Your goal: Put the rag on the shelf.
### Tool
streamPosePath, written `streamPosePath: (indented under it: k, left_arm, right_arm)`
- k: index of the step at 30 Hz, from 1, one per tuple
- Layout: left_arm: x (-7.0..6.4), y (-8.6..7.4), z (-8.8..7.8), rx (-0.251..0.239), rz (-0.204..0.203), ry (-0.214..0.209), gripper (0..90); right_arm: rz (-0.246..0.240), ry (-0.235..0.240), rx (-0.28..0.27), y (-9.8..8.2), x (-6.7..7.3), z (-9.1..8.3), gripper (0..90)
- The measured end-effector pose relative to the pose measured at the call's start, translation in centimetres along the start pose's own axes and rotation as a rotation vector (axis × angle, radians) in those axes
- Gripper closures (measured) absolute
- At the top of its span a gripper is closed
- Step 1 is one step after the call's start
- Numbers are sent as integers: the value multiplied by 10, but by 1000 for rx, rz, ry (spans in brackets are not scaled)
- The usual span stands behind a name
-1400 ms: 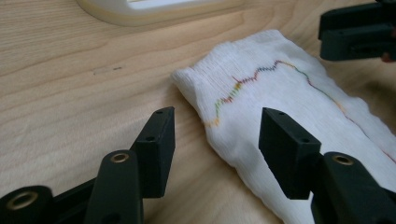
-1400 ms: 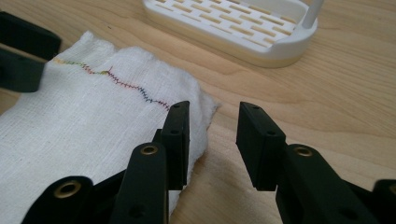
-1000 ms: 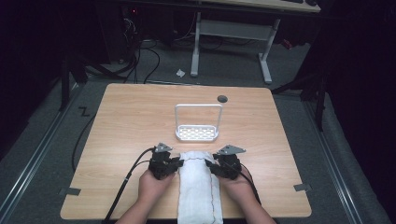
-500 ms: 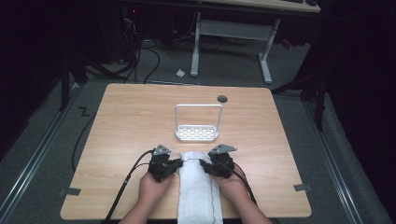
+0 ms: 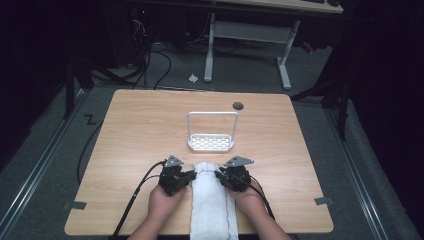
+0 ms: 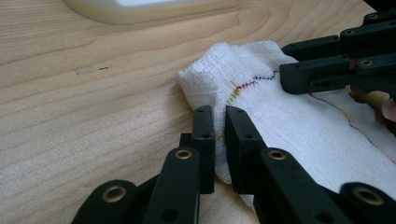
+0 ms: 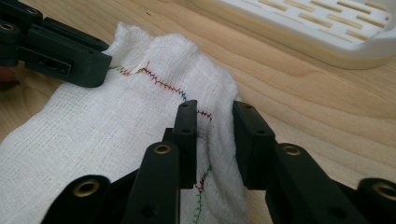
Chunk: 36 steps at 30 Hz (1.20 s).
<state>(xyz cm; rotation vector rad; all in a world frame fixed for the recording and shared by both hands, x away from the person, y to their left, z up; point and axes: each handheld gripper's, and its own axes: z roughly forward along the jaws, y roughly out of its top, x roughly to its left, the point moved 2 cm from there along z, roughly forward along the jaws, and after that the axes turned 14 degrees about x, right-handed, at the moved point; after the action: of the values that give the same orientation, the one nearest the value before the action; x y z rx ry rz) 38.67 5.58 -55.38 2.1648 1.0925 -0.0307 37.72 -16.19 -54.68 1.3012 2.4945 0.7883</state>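
The white cloth (image 5: 212, 200) is laid on the desk (image 5: 140, 130) with its long axis running from the near edge toward the white rack (image 5: 211, 142), just short of it. Its far corners are flanked equally: the left hand-held gripper (image 6: 219, 135) is clamped on the left edge, while the right hand-held gripper (image 7: 212, 135), jaws just closing, is pinched on the right fold.

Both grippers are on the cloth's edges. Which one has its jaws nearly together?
The left gripper: its jaws pinch a thin edge of the white cloth. The right gripper has just been closing, jaws wider around a thicker fold.
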Motion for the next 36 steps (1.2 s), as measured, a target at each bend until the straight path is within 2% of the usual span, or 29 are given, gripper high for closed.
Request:
streamPosePath:
  k: [5,12,17,18,20,23,26,31,36]
  left_arm:
    - [0,0,0,0,4,4,824]
    - [0,0,0,1,5,5,825]
    - [-3,-1,-2,-14,24,13,843]
    - [-4,0,-4,-25,29,12,845]
    - [-5,0,-6,-48,16,-4,850]
    - [-8,2,-12,-84,18,0,855]
    - [-11,5,-17,-110,10,-18,856]
    - [-13,11,-24,-137,22,-18,857]
    - [-15,14,-30,-168,38,-19,857]
  right_arm:
    - [-19,-7,-1,-1,2,0,805]
    - [-73,-39,-11,0,5,-1,827]
    - [-66,-36,-54,2,5,-10,827]
    - [-58,-25,-79,3,4,-15,827]
    - [-60,-25,-94,3,5,-18,827]
    - [-57,-28,-117,3,4,-21,827]
    - [-49,-24,-137,4,3,-25,826]
    - [-31,-20,-167,6,1,-31,826]
    - [-37,-32,-189,9,1,-35,826]
